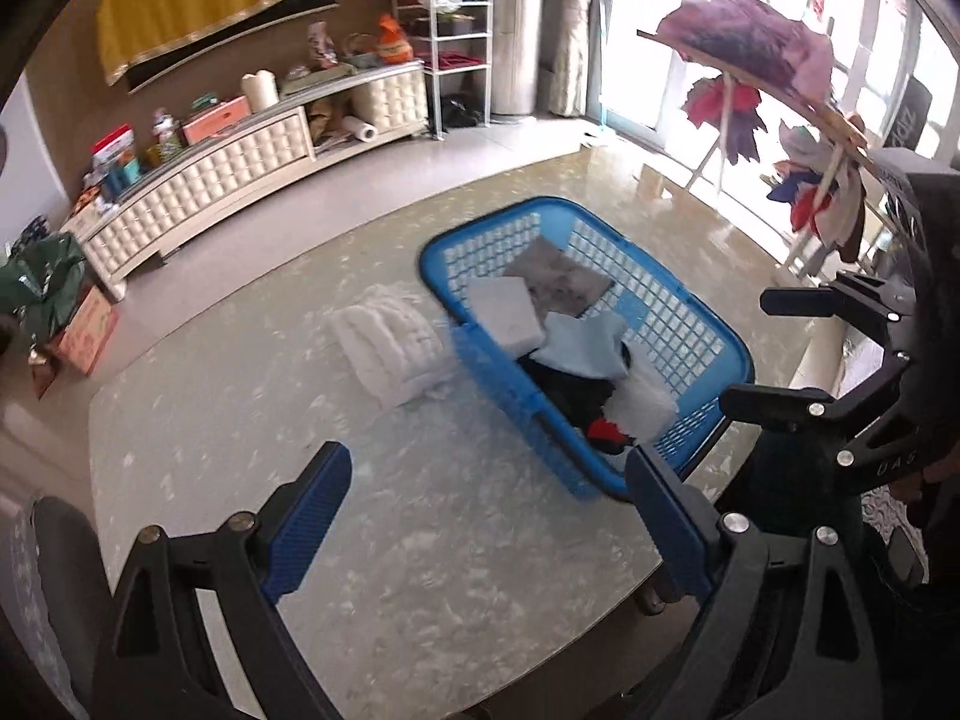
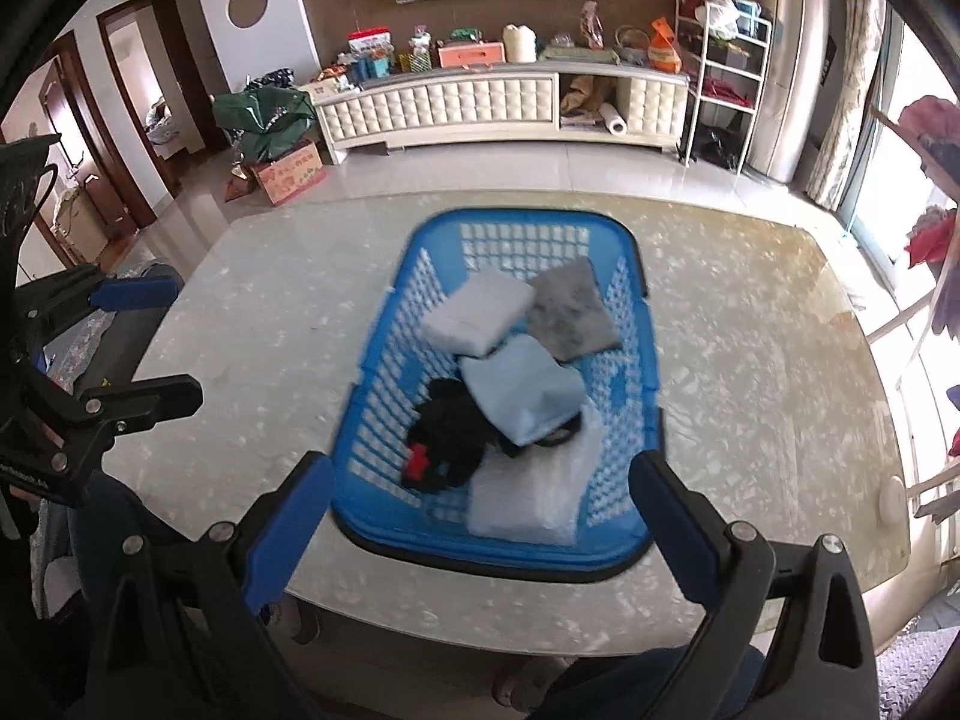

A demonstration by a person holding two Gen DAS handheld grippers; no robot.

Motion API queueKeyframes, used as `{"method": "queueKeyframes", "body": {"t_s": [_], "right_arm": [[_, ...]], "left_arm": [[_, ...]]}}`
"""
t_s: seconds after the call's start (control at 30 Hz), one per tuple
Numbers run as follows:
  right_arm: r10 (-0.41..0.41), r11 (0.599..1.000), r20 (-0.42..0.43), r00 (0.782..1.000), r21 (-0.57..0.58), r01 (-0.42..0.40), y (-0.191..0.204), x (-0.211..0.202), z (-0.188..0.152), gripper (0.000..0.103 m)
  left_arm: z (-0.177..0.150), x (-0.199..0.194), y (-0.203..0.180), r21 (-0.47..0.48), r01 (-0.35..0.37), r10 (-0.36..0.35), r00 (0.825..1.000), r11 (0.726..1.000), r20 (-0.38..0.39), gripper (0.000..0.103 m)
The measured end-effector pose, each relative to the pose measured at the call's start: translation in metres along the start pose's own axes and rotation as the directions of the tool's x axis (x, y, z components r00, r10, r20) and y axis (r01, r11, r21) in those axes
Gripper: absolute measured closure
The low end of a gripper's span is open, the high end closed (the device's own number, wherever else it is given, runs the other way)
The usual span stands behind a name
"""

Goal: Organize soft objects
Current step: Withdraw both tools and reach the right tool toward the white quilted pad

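Both tools hang wide open and empty above the bench: left tool (image 1: 489, 516), right tool (image 2: 480, 516). Just ahead of the right tool's fingers sits the blue laundry basket (image 2: 636, 324), holding folded cloths: a white one (image 2: 477, 312), a grey one (image 2: 573, 315), a light blue one (image 2: 522, 390), a black garment (image 2: 447, 438) and a pale towel (image 2: 528, 498). Beyond the left tool, beside the basket, a folded white towel (image 1: 390, 348) lies on the bench. All look light and floppy; pinch at a folded edge.
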State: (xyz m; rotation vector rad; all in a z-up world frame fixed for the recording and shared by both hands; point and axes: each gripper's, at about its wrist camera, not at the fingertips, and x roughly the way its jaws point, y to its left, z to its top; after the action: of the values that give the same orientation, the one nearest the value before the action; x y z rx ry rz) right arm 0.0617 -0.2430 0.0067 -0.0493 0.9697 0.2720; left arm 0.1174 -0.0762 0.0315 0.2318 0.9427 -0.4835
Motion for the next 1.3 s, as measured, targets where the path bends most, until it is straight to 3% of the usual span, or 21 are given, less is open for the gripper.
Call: {"method": "queueKeyframes", "body": {"t_s": [0.47, 0.63, 1.13, 1.3], "right_arm": [[0.037, 0.994, 0.015, 0.999, -0.102, -0.035, 0.074, 0.021, 0.031, 0.004], [0.056, 0.992, 0.017, 0.998, -0.111, -0.054, 0.088, 0.039, 0.044, 0.004], [-0.022, 0.983, -0.023, 0.999, -0.182, 0.017, 0.148, 0.109, 0.069, 0.004], [-0.064, 0.981, -0.054, 0.996, -0.187, 0.053, 0.159, 0.137, 0.074, 0.004]], "left_arm": [[-0.031, -0.036, 0.062, -0.112, -0.086, 0.092, 0.994, 0.99, 0.05, 0.011], [-0.039, -0.034, 0.089, -0.181, -0.073, 0.085, 0.995, 0.981, 0.06, 0.011], [-0.075, 0.012, 0.172, -0.31, -0.108, 0.12, 0.993, 0.945, 0.019, 0.011], [-0.087, 0.035, 0.203, -0.361, -0.074, 0.086, 0.996, 0.93, 0.018, 0.011]]}}
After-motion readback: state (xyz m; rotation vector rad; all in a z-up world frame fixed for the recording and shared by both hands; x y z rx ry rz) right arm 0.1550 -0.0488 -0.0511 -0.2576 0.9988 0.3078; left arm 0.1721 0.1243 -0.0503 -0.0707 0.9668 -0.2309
